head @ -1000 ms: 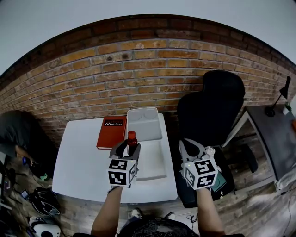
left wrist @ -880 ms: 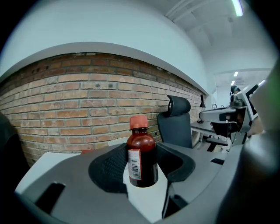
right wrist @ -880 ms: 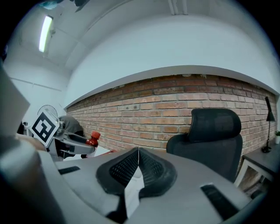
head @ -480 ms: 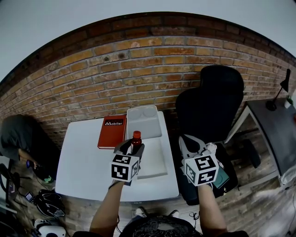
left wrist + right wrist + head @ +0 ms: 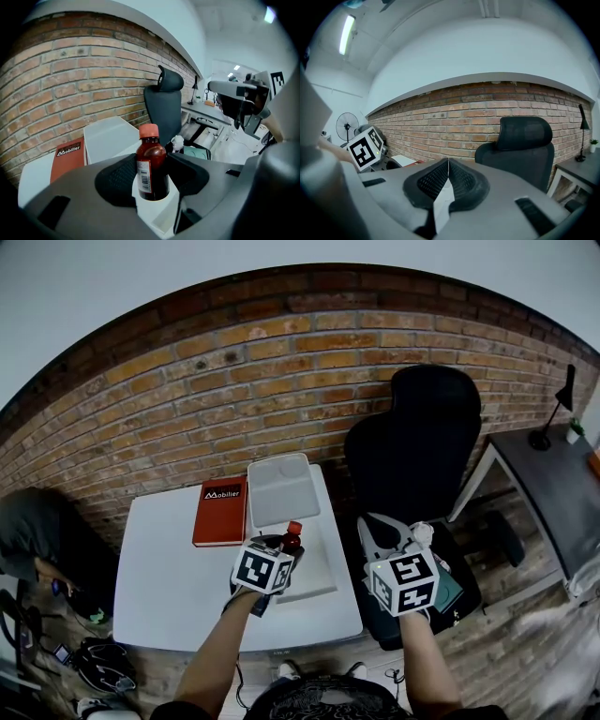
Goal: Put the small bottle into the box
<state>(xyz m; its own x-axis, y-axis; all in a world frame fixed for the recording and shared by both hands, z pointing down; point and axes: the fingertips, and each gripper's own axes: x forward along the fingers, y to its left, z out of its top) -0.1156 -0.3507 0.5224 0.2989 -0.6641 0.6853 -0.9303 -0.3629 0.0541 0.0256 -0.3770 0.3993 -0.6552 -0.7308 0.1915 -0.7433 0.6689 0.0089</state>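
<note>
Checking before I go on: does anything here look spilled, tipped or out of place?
Nothing stands out. The bottle is upright and capped in the left gripper, with no spill on the table; the box sits squarely beside the book.

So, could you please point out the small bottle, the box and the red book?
small bottle point(image 5: 157, 169): left gripper view, dark body.
box point(image 5: 281, 493): head view, bare white surface.
red book point(image 5: 220, 517): head view, front cover.

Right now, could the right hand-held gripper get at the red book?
Probably not directly. The right hand-held gripper is shut, off the right edge of the table above the chair; the book lies across the table, with the box and the left hand-held gripper holding the bottle between.
</note>
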